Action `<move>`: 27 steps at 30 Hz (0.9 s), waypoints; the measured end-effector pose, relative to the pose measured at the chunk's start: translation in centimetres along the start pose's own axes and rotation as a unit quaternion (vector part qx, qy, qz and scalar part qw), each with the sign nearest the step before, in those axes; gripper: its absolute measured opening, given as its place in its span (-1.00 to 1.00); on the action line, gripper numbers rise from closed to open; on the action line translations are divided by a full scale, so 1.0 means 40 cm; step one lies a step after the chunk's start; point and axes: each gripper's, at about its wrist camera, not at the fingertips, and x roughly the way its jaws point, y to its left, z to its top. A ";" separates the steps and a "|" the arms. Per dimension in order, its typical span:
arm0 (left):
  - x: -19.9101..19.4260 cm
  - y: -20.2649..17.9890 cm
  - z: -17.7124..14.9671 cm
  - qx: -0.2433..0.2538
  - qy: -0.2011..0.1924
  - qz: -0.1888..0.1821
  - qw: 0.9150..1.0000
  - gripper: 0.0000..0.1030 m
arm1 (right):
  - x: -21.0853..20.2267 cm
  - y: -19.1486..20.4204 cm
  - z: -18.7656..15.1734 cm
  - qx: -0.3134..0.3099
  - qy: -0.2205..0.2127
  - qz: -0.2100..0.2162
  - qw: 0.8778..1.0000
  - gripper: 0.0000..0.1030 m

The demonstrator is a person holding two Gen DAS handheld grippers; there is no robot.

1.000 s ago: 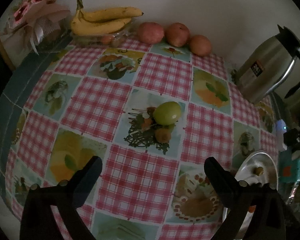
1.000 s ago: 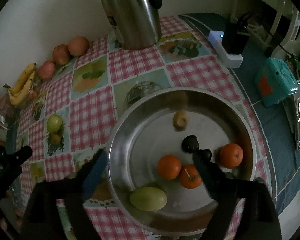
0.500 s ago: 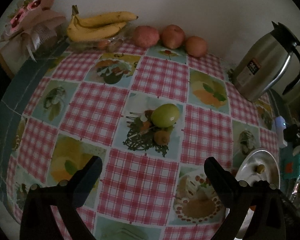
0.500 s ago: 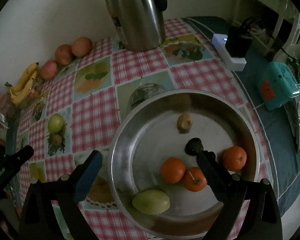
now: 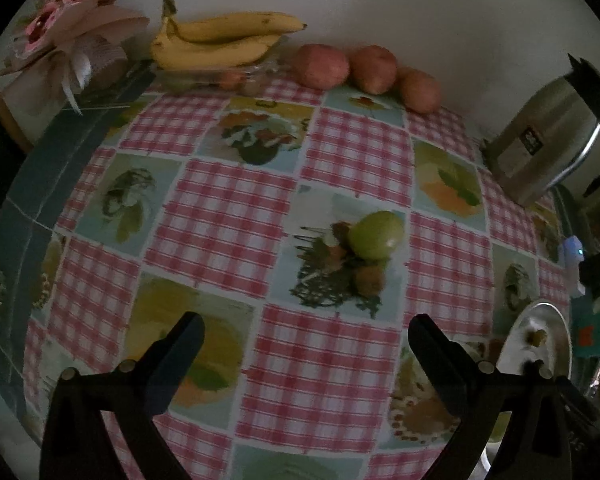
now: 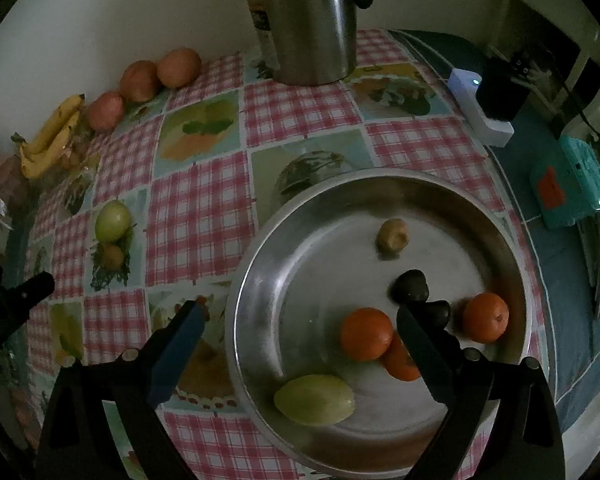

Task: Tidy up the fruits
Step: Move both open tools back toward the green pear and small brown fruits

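Note:
A green fruit [image 5: 376, 234] lies on the checked tablecloth with a small brown fruit [image 5: 369, 280] beside it; both show in the right wrist view [image 6: 113, 222]. My left gripper [image 5: 306, 340] is open and empty, short of them. My right gripper [image 6: 298, 328] is open and empty above the steel bowl [image 6: 256, 280]. The bowl holds three oranges [image 6: 366, 334], a green fruit [image 6: 314, 399], dark fruits [image 6: 410, 286] and a small yellowish one [image 6: 392, 235].
Bananas [image 5: 220, 40] and three reddish fruits [image 5: 320, 66] line the wall at the back. A steel thermos jug [image 5: 548, 148] stands at the right rear. A wrapped bouquet [image 5: 60, 40] sits at the left. A white charger [image 6: 480, 108] and a teal box [image 6: 568, 184] lie right of the bowl.
The left gripper has drifted left, so the green fruit now sits further right in its view. The right gripper has pulled back and left over the bowl. Both stay open.

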 end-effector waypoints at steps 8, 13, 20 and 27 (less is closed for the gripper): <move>-0.006 0.082 0.025 -0.024 -0.002 0.002 1.000 1.00 | 0.010 0.044 -0.006 -0.023 0.005 -0.008 1.000 0.88; -0.015 0.136 0.040 -0.038 -0.011 0.014 0.999 1.00 | 0.020 0.079 -0.012 -0.037 0.010 -0.012 0.999 0.88; -0.027 0.194 0.056 -0.064 -0.019 0.012 0.998 1.00 | 0.019 0.134 -0.015 -0.052 -0.003 -0.003 0.999 0.88; -0.026 0.212 0.063 -0.082 -0.021 0.003 0.996 1.00 | 0.023 0.190 -0.015 -0.071 -0.016 0.017 0.997 0.88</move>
